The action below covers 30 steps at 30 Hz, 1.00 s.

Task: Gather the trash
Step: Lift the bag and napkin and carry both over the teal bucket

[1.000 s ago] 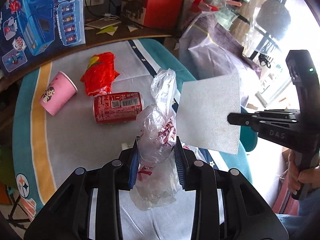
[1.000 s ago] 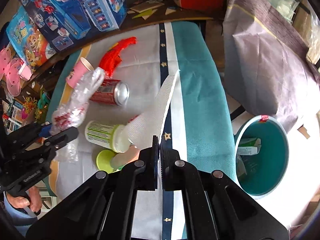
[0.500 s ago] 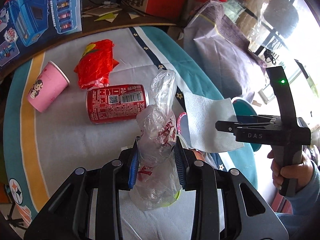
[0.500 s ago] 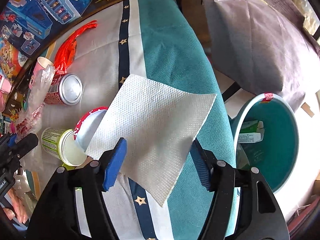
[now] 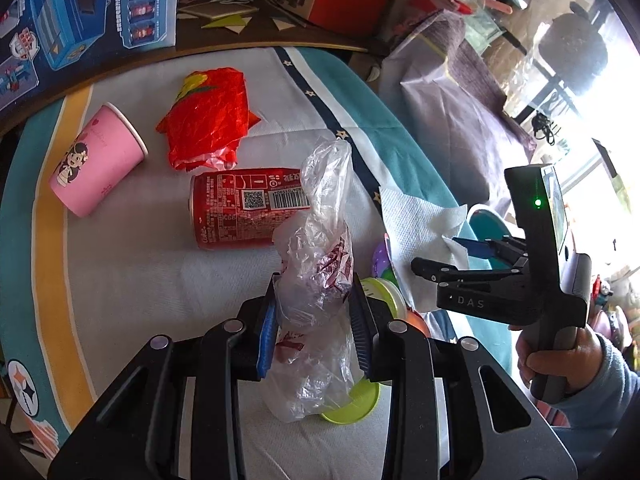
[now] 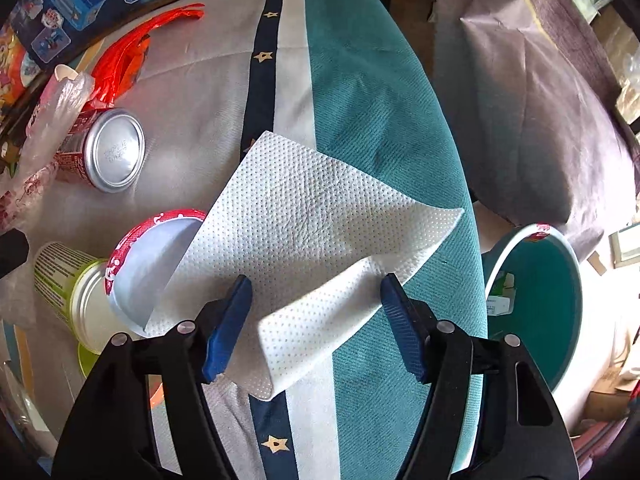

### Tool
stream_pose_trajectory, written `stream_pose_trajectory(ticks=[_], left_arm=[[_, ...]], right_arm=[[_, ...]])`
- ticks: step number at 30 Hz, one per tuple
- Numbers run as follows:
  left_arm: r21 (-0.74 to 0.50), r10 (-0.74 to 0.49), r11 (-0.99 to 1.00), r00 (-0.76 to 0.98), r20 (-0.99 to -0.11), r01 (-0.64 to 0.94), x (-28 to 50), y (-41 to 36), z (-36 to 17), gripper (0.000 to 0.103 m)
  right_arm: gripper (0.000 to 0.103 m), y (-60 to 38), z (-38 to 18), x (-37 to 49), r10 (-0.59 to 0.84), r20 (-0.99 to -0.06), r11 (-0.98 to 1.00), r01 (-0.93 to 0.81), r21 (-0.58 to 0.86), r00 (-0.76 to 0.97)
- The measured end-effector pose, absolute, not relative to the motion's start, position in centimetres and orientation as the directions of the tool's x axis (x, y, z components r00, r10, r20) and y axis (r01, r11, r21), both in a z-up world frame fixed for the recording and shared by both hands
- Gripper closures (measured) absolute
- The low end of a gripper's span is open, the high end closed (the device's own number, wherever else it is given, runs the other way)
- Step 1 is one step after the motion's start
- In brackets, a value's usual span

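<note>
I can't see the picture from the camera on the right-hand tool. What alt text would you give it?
A white paper towel lies on the table's teal and white cloth, between the spread blue-padded fingers of the right gripper, which are closing. To the left lie a red can and two tipped paper cups; a teal bin stands on the floor, right.

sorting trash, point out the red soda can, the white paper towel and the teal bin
red soda can [image 5: 240, 212], left wrist view, on its printed side
white paper towel [image 6: 304, 216], right wrist view, on its flat middle
teal bin [image 6: 576, 280], right wrist view, on its inner wall
</note>
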<state>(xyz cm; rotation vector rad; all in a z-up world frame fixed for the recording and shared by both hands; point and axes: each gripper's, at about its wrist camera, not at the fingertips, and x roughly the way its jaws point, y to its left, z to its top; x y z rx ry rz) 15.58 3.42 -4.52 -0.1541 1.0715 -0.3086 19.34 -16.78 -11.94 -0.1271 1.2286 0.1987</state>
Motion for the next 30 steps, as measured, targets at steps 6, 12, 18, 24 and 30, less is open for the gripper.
stream_pose_trajectory(ticks=[6, 12, 18, 24, 30], left_arm=[[-0.272, -0.321, 0.947, 0.446, -0.836, 0.173, 15.5, 3.4, -4.3, 0.07], [-0.25, -0.315, 0.948, 0.45, -0.835, 0.199, 15.2, 1.9, -3.4, 0.07], [-0.233, -0.329, 0.938, 0.453, -0.828, 0.257, 15.1, -1.3, -2.3, 0.07], [-0.225, -0.355, 0.919, 0.43, -0.83, 0.325, 15.1, -5.4, -2.1, 0.07], [-0.222, -0.369, 0.906, 0.415, -0.832, 0.36, 14.7, -7.4, -2.3, 0.07]], right_arm=[[0.101, -18.3, -11.3, 19.6, 0.146, -0.945, 0.978, -0.185, 0.093, 0.293], [0.101, -20.1, -8.9, 18.8, 0.178, -0.922, 0.977, -0.171, 0.125, 0.343], [0.101, -23.4, -4.6, 17.4, 0.195, -0.879, 0.979, -0.138, 0.148, 0.436], [0.101, -26.3, -2.4, 15.8, 0.187, -0.852, 0.982, -0.114, 0.151, 0.49], [0.096, -27.0, -6.1, 15.3, 0.22, -0.897, 0.975, -0.12, 0.188, 0.384]])
